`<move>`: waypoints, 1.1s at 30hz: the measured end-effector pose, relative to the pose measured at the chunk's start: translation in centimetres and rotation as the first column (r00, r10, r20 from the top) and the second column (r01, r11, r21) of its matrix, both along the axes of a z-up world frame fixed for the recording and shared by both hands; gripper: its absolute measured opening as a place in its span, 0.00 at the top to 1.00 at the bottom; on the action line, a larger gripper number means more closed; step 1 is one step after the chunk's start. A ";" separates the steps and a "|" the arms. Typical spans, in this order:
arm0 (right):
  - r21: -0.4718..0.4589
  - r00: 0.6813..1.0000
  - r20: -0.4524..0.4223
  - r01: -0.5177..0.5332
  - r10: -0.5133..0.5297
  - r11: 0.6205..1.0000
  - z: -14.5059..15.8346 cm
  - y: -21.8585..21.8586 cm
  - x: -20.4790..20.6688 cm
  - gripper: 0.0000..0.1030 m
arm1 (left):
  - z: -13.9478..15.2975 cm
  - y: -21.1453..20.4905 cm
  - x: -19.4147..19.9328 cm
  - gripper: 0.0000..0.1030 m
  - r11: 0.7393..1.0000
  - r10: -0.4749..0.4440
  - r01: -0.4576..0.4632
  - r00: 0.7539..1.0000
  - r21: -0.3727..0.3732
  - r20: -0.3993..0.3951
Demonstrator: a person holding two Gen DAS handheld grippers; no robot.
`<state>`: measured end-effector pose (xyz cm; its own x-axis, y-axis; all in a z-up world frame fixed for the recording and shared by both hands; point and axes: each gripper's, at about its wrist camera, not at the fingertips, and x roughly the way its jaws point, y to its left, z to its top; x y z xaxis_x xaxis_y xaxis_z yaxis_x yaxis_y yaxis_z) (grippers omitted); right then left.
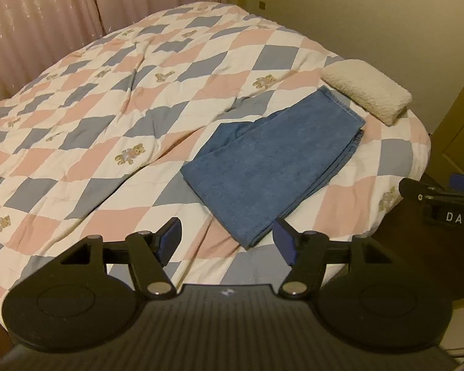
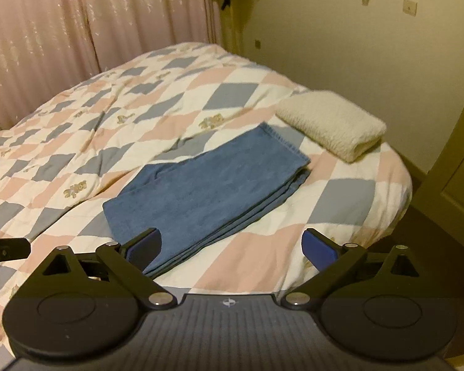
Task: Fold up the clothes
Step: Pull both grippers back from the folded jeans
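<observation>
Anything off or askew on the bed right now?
Nothing damaged or spilled. The jeans are folded but lie diagonally across the quilt, and the stacked layers fan out unevenly along the right edge. The quilt is creased left of them. The cream folded item sits tidy near the far corner. Left gripper and right gripper are open, holding nothing.

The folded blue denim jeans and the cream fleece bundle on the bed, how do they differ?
The folded blue denim jeans lie flat and long in thin layers; the cream fleece bundle is short, thick and fluffy. The jeans sit nearer the grippers, the bundle behind. Both are folded on the checked quilt, untouched.
</observation>
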<state>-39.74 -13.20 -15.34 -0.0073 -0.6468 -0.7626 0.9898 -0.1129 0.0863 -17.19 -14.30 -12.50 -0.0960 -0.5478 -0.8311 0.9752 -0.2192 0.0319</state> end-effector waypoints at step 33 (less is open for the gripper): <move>0.039 0.992 -0.109 -0.062 0.066 0.997 -1.1 -1.3 -4.6 0.02 | -5.8 -5.7 -5.1 0.34 0.994 -0.106 0.105 0.986 0.011 0.128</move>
